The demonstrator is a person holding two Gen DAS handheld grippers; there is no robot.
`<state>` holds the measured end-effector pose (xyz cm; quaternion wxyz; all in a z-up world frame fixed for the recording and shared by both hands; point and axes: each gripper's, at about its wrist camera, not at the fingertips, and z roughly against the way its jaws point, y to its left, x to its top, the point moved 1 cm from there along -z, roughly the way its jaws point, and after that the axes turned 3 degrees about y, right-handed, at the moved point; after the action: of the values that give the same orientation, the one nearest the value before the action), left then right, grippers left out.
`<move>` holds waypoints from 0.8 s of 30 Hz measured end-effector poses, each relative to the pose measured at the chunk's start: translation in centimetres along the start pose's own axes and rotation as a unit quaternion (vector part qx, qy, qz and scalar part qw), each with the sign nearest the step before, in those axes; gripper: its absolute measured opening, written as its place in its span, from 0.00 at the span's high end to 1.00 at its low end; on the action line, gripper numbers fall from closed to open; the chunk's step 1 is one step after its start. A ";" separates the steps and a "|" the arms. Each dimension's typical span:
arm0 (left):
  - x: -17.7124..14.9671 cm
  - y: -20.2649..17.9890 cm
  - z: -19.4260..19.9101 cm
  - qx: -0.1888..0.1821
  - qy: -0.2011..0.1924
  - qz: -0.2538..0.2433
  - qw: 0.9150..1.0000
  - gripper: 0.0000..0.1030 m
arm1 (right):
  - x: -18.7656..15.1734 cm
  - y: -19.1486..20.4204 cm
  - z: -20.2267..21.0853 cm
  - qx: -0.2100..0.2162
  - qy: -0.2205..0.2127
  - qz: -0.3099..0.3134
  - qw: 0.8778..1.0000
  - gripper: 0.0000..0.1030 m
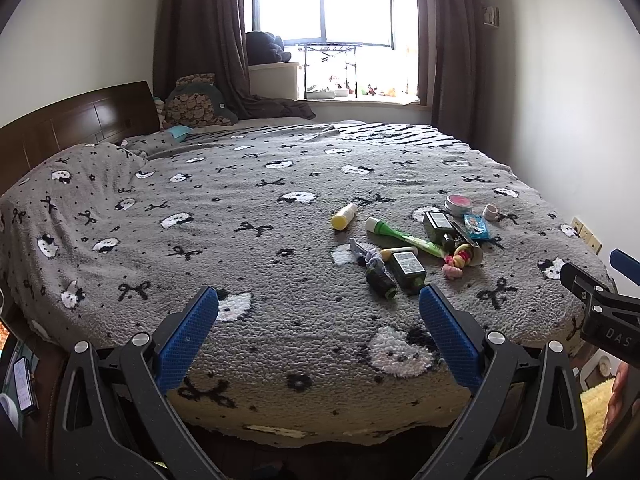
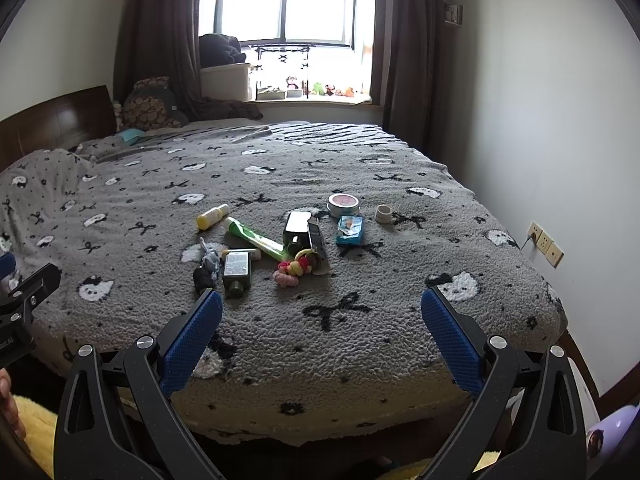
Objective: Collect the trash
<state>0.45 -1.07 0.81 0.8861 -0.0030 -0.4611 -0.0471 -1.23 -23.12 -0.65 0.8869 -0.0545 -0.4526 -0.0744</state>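
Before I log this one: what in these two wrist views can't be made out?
- Labels on the two dark green rectangular bottles: too small, both views.
- No trash bin in either view.
- Dark thread spool: partly behind the open right gripper finger.
- Open left gripper: nothing held.

Both wrist cams at bed [image 1: 280, 184] foot, facing window [image 2: 286, 2].

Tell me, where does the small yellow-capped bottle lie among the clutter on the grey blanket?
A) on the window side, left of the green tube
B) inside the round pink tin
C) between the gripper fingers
A: the small yellow-capped bottle lies apart, just left of the green tube.
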 end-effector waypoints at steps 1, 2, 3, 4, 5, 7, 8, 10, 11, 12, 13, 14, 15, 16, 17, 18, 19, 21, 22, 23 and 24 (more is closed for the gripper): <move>-0.1 0.0 0.0 0.001 0.000 0.000 1.000 0.08 | 0.0 0.0 0.0 0.000 0.001 0.000 1.000 0.03; 0.0 0.0 0.0 0.001 -0.001 0.001 1.000 0.08 | 0.0 0.0 0.0 0.000 0.001 0.000 1.000 0.03; 0.0 -0.1 0.0 0.001 -0.001 0.001 1.000 0.08 | 0.0 0.0 -0.1 0.001 0.001 0.000 1.000 0.03; -0.1 0.0 0.0 0.000 -0.001 0.001 1.000 0.08 | 0.0 0.0 -0.1 0.001 0.001 0.001 1.000 0.03; -0.1 0.0 0.0 0.000 -0.001 0.001 1.000 0.08 | 0.1 0.1 -0.1 0.002 0.000 0.001 1.000 0.03; -0.1 0.1 0.0 0.000 0.000 0.001 1.000 0.08 | 0.0 0.1 -0.1 0.002 0.000 0.002 1.000 0.03; -0.1 0.1 0.0 0.000 0.000 0.001 1.000 0.08 | 0.0 0.1 -0.1 0.003 0.000 0.003 1.000 0.03; -0.1 0.1 -0.1 0.000 0.001 0.001 1.000 0.08 | 0.0 0.2 -0.2 0.003 0.001 0.003 1.000 0.03; -0.1 -0.1 -0.2 0.000 0.002 0.001 1.000 0.08 | 0.0 0.2 -0.2 0.002 0.001 0.002 1.000 0.03; -0.1 0.1 -0.3 -0.001 0.002 0.002 1.000 0.08 | 0.0 0.2 -0.2 0.002 0.000 0.002 1.000 0.03; -0.1 0.2 -0.3 -0.001 0.003 0.002 1.000 0.08 | 0.0 0.2 -0.2 0.002 0.000 0.002 1.000 0.03; -0.1 0.2 -0.3 -0.001 0.003 0.001 1.000 0.08 | 0.0 0.2 -0.2 0.003 0.000 0.003 1.000 0.03; -0.1 0.2 -0.4 -0.001 0.004 0.001 1.000 0.08 | 0.1 0.2 -0.2 0.003 0.000 0.002 1.000 0.03; -0.2 0.4 -0.5 -0.001 0.005 0.002 1.000 0.08 | 0.1 0.2 -0.2 0.002 0.000 0.002 1.000 0.03; -0.2 0.3 -0.6 -0.001 0.005 0.001 1.000 0.08 | 0.0 0.2 -0.2 0.002 0.000 0.002 1.000 0.03; -0.2 0.4 -0.6 -0.001 0.005 0.001 1.000 0.08 | 0.0 0.1 -0.2 0.002 0.000 0.001 1.000 0.03; -0.2 0.5 -0.7 -0.002 0.005 0.001 1.000 0.08 | 0.0 0.1 -0.3 0.001 0.000 0.000 1.000 0.03; -0.3 0.5 -0.7 -0.002 0.005 0.002 1.000 0.08 | 0.0 -0.1 -0.4 0.000 0.000 -0.002 1.000 0.03; -0.3 0.5 -0.7 -0.002 0.005 0.002 1.000 0.08 | 0.0 -0.1 -0.5 0.000 0.000 -0.003 1.000 0.03; -0.3 0.5 -0.8 -0.002 0.006 0.002 1.000 0.08 | 0.0 -0.2 -0.5 0.000 0.000 -0.003 1.000 0.03; -0.3 0.5 -0.9 -0.002 0.006 0.002 1.000 0.08 | 0.0 -0.2 -0.6 0.001 0.000 -0.003 1.000 0.03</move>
<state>1.06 -0.59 0.10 0.8891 -0.0051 -0.4553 -0.0465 -0.82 -23.43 -0.96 0.8869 -0.0521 -0.4525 -0.0764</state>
